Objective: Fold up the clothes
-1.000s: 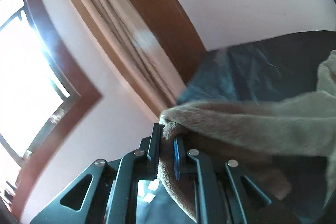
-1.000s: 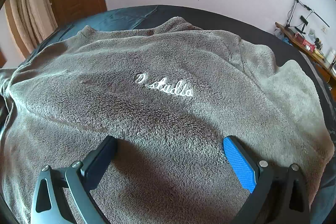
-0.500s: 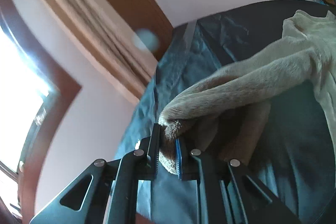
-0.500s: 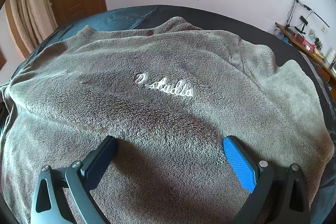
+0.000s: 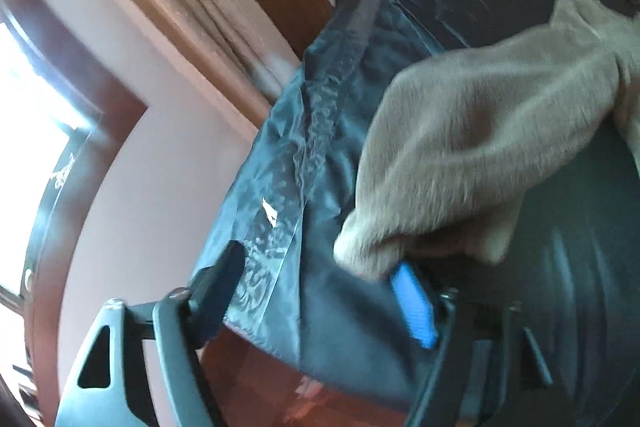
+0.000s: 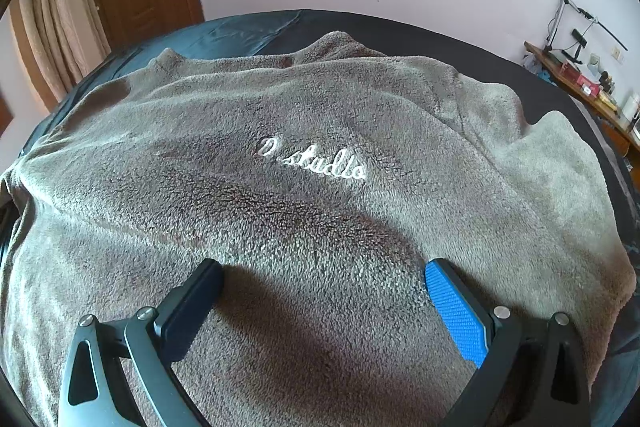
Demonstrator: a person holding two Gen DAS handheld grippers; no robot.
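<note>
— Since a second ago the left hand-held gripper (image 5: 316, 291) has let go: its two fingers were pinched together on the sleeve (image 5: 480, 147) of the fleece, and now they stand well apart and are opening wider.

— Is anything between them at this moment?

— Only the cuff end, which rests against the blue pad (image 5: 412, 303) on the right finger. The black finger (image 5: 224, 275) on the left is clear of the cloth, so nothing is clamped. The sleeve runs up and to the right from that gripper, over the dark blue bedcover (image 5: 332, 307), with the edge of the bed just ahead of the left finger.

— And the other side?

— Right hand-held gripper (image 6: 320, 291) is as it was, fingers spread wide, holding nothing, hovering low over the grey fleece sweater (image 6: 280, 227). I cannot tell whether its tips touch the pile.

— Where does the sweater lie from there?

— Spread flat on the bed (image 6: 400, 23), directly beneath and ahead of that gripper. White script lettering (image 6: 314, 161) sits ahead of the fingers, roughly centred; the collar is farther on, toward the wall. A curtain (image 6: 52, 39) hangs far left, and a cluttered shelf (image 6: 580, 87) is off to the far right.
</note>
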